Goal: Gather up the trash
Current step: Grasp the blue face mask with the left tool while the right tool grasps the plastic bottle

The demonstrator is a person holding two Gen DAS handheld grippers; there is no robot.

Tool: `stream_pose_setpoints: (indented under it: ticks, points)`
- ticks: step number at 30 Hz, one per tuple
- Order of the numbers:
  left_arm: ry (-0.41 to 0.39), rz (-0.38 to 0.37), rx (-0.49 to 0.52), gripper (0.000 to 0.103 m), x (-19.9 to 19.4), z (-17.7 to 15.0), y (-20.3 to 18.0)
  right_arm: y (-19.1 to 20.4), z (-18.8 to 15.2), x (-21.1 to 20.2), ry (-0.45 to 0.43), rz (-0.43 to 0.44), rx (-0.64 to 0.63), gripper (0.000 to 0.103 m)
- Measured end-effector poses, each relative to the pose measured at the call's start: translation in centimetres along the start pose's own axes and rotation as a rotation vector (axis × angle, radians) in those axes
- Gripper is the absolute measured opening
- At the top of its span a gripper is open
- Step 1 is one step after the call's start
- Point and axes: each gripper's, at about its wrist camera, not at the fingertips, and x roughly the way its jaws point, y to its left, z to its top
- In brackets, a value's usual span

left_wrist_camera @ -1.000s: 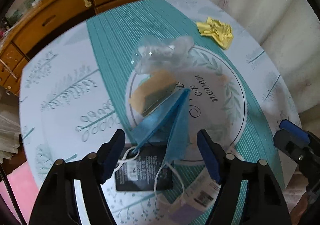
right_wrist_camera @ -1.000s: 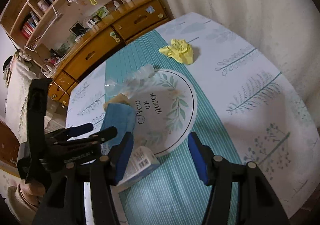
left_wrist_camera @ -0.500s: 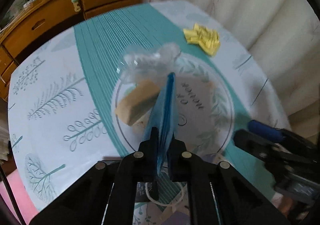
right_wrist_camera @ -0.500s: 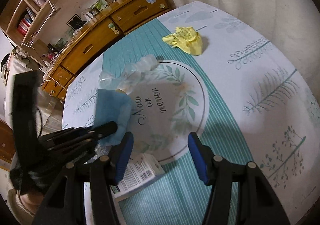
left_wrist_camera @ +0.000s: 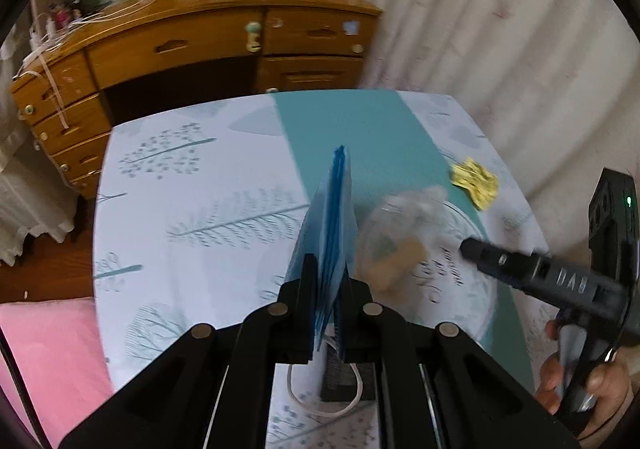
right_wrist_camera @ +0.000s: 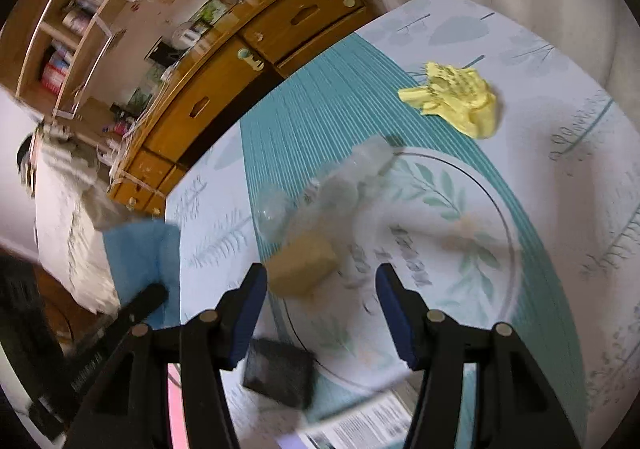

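Note:
My left gripper (left_wrist_camera: 327,313) is shut on a blue face mask (left_wrist_camera: 334,225) and holds it above the table; its white ear loop (left_wrist_camera: 320,397) hangs below. The mask also shows at the left of the right wrist view (right_wrist_camera: 140,253). My right gripper (right_wrist_camera: 320,309) is open and empty, hovering over a tan box (right_wrist_camera: 304,265) and a crumpled clear plastic wrapper (right_wrist_camera: 332,185) on the round printed mat (right_wrist_camera: 472,233). A crumpled yellow paper (right_wrist_camera: 456,101) lies further back. A black packet (right_wrist_camera: 280,369) and a white labelled packet (right_wrist_camera: 360,429) lie near the front.
The table has a white leaf-print cloth with a teal stripe (right_wrist_camera: 320,97). A wooden sideboard (left_wrist_camera: 192,49) stands beyond the far edge, curtains (left_wrist_camera: 500,29) to the right. A pink surface (left_wrist_camera: 44,353) lies left of the table.
My left gripper closed on the blue mask, lifted it and swung left off the mat. My right gripper moved forward over the tan box, staying open.

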Motion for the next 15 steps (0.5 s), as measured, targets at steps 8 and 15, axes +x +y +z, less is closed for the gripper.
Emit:
stream_pose_setpoints:
  ticks: [8,15]
  points:
    - [-0.004,0.006,-0.028,0.005,1.0,0.2,1.5,-1.0,2.8,3.6,0.010,-0.008,0.206,0.057]
    - [0.006,0.002,-0.025,0.005,1.3,-0.2,1.7,-1.5,2.4,6.6,0.068,-0.023,0.281,0.056]
